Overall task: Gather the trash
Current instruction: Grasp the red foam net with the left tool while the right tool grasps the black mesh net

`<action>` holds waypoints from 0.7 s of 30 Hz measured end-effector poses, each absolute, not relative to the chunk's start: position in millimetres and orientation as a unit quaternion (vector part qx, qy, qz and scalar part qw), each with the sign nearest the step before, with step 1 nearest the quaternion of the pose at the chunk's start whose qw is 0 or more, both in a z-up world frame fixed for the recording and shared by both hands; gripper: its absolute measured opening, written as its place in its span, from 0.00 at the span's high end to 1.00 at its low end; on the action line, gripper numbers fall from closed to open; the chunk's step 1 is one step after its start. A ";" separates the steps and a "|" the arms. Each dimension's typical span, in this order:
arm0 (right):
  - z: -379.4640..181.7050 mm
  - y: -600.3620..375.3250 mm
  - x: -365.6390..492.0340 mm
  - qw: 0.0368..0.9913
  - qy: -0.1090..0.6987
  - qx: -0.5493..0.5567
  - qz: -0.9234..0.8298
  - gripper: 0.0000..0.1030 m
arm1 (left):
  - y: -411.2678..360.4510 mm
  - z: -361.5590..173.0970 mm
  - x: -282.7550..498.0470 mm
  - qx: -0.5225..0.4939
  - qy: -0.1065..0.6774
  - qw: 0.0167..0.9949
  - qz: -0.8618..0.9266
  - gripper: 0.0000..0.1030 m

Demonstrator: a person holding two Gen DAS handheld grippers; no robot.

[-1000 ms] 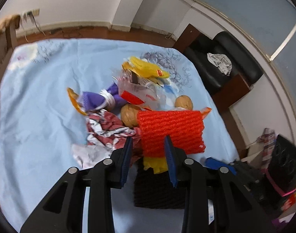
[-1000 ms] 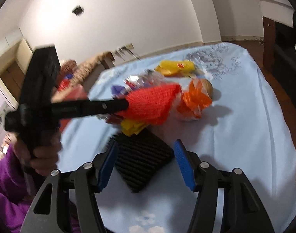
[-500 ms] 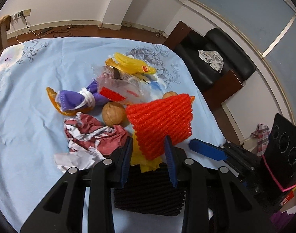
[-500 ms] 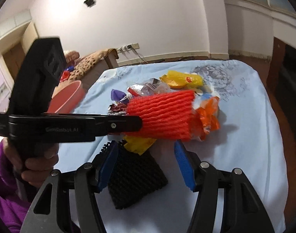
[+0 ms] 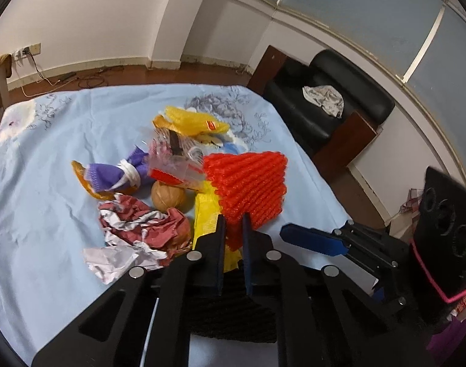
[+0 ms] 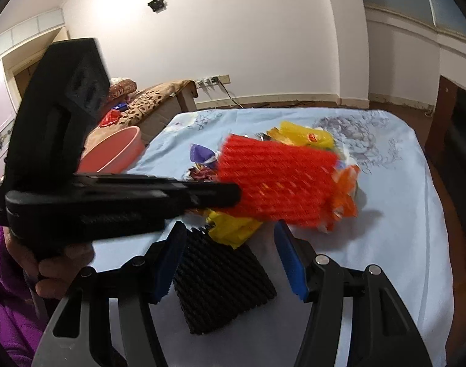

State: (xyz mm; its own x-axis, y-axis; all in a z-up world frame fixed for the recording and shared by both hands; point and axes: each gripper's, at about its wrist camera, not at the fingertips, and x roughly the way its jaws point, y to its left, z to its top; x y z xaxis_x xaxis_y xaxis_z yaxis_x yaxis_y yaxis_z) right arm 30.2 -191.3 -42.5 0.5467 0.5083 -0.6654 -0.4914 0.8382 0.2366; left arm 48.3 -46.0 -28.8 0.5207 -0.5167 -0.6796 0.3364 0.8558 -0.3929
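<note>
Red foam netting (image 5: pixel 248 183) hangs clamped in the left gripper (image 5: pixel 232 229) above the blue-clothed counter (image 5: pixel 49 153), the right gripper (image 6: pixel 229 257) apart over black netting (image 6: pixel 223 284) (most wrappers and crumpled paper (image 5: pixel 135 232) remain uncollected), with bare cloth toward every edge.

Three foam nets: one red (image 5: pixel 251 189), one black (image 6: pixel 220 278), one yellow (image 5: pixel 193 120), one walnut (image 5: pixel 167 196), two tools

Ribbed red foam net (image 5: pixel 251 186), crumpled paper (image 5: pixel 135 238), matt black foam mat (image 6: pixel 220 284), smooth blue cloth (image 5: pixel 43 202).
</note>
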 end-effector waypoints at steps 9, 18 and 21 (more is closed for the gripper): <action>-72.4 -196.3 27.7 0.855 0.446 0.003 0.267 0.51 | -3.0 5.7 22.5 -0.110 0.361 0.904 -0.202 0.91; -53.8 -190.6 8.3 0.858 0.431 -0.004 0.281 0.82 | 24.1 22.1 4.6 -0.125 0.335 0.916 -0.181 0.91; -35.2 -191.0 -2.6 0.863 0.413 -0.008 0.290 0.82 | 32.2 26.0 -0.4 -0.131 0.328 0.919 -0.176 0.91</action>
State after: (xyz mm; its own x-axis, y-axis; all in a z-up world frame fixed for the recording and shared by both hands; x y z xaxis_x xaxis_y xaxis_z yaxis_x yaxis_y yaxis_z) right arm -2.6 -191.0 -35.2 0.4903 0.4937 -0.7182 -0.5072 0.8318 0.2256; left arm -0.4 32.2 26.0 0.7228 -0.4094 -0.5567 0.2375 0.9037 -0.3562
